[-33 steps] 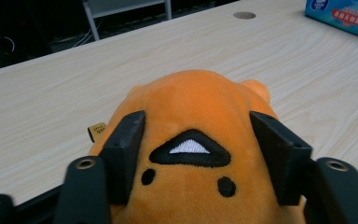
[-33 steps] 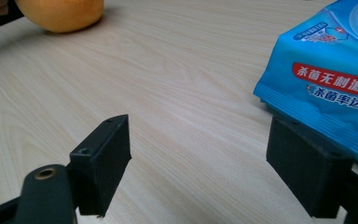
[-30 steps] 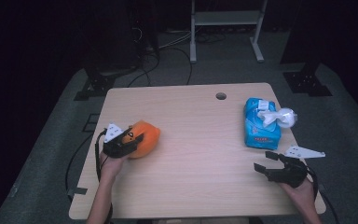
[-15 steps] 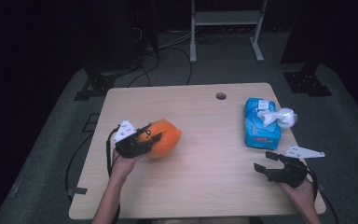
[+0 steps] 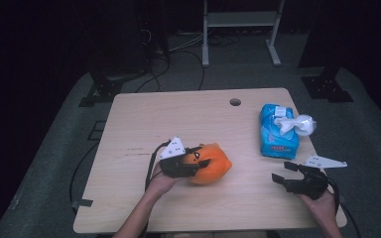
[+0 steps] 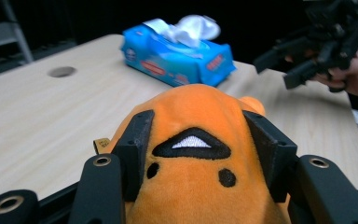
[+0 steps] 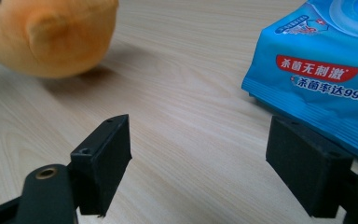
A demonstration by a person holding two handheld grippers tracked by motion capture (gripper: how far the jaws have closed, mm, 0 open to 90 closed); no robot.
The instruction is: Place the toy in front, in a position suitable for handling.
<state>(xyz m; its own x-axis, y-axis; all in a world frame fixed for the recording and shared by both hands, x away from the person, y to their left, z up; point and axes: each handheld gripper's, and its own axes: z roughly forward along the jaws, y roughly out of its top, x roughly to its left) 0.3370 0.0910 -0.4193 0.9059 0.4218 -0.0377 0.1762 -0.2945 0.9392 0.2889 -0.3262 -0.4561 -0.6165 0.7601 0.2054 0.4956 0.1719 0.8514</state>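
Observation:
An orange plush toy (image 5: 212, 163) with black stitched marks is near the middle of the wooden table (image 5: 178, 114), and my left gripper (image 5: 198, 164) is shut on it. In the left gripper view both black jaws press into the sides of the plush toy (image 6: 200, 154), clamped in my left gripper (image 6: 198, 135). My right gripper (image 5: 284, 173) rests at the table's right front, open, with nothing between its jaws. The right gripper view shows my right gripper (image 7: 205, 154) over bare wood, the plush toy (image 7: 46, 32) at the upper left.
A blue pack of wet wipes (image 5: 277, 131) with a white sheet pulled up lies at the right back of the table, close ahead of the right gripper; wipes pack (image 7: 326, 74). A round cable hole (image 5: 235, 102) sits near the far edge. Dark floor and stands surround the table.
My left gripper has carried the orange plush toy from the table's left side toward the middle. The right gripper has stayed in place.

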